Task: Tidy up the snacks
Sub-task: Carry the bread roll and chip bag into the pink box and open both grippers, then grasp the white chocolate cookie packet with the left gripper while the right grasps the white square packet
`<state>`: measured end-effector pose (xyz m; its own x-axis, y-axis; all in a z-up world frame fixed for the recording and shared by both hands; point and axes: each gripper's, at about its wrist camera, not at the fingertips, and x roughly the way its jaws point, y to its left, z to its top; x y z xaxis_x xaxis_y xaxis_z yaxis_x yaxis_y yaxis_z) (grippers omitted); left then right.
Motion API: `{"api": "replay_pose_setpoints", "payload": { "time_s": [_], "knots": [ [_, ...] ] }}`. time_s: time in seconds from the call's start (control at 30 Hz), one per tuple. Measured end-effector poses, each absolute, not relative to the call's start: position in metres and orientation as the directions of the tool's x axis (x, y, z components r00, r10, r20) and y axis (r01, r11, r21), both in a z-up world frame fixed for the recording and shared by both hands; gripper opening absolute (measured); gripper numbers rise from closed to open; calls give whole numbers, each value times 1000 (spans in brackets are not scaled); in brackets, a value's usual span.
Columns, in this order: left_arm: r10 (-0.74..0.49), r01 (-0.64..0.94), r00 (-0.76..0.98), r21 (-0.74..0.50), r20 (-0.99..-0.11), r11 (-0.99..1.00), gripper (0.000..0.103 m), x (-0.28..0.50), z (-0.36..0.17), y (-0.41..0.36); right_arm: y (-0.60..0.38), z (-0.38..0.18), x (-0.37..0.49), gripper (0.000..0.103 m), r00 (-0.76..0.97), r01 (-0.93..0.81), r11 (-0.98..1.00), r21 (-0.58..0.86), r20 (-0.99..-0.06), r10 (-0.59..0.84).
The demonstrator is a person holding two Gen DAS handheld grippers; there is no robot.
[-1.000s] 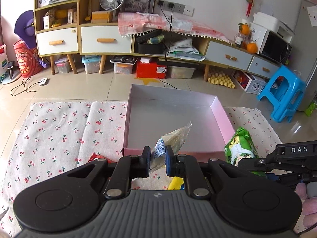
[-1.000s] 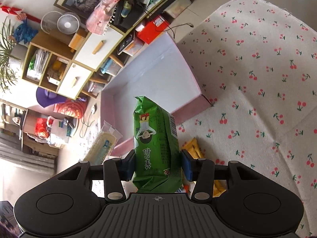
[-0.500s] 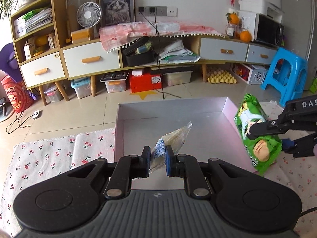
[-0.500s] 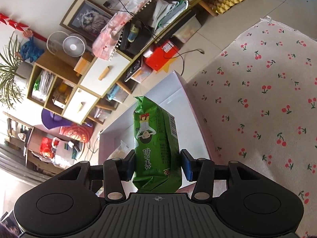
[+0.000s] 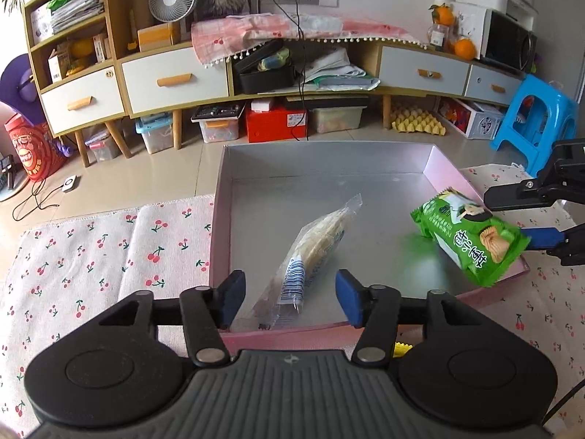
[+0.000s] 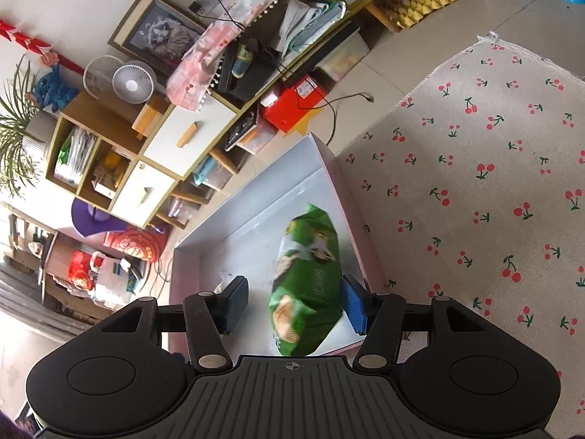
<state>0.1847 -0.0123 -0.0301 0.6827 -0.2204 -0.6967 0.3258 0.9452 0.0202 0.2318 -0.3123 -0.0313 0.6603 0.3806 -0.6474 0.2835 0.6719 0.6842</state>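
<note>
Box (image 5: 444, 168), 2 snack packets, 2 tongs open

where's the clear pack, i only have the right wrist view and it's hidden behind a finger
observer: In the box, lying on its floor. The clear pack has its barcode end nearest the left hand-held gripper.
operator: is it gripped
observer: No. That gripper's jaws have just been opening; the pack lies between them, and both pads are clear of it.
operator: anything outside the box on that side
observer: A yellow corner pokes out just outside the box's near wall. I cannot tell what it is.
</note>
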Motion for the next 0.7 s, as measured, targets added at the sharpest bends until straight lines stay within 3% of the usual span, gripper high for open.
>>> {"api": "replay_pose_setpoints", "payload": {
  "time_s": [0.07, 0.27, 0.5, 0.7],
  "knots": [
    [-207, 325, 685, 39, -698, 945, 67, 183, -27, -13, -314, -28, 228, 64, 664, 286, 678, 677, -650, 369],
    [-194, 314, 679, 41, -708, 949, 76, 174, -16, -12, -320, -13, 214, 68, 660, 296, 692, 659, -665, 351],
    [-197, 302, 665, 18, -720, 953, 95, 159, -1, -11, -315, 15, 191, 83, 648, 250, 751, 611, -682, 339],
    [-172, 282, 662, 30, -730, 959, 101, 141, 6, -8, -309, 25, 170, 87, 625, 232, 782, 578, -705, 335]
  ]
}}
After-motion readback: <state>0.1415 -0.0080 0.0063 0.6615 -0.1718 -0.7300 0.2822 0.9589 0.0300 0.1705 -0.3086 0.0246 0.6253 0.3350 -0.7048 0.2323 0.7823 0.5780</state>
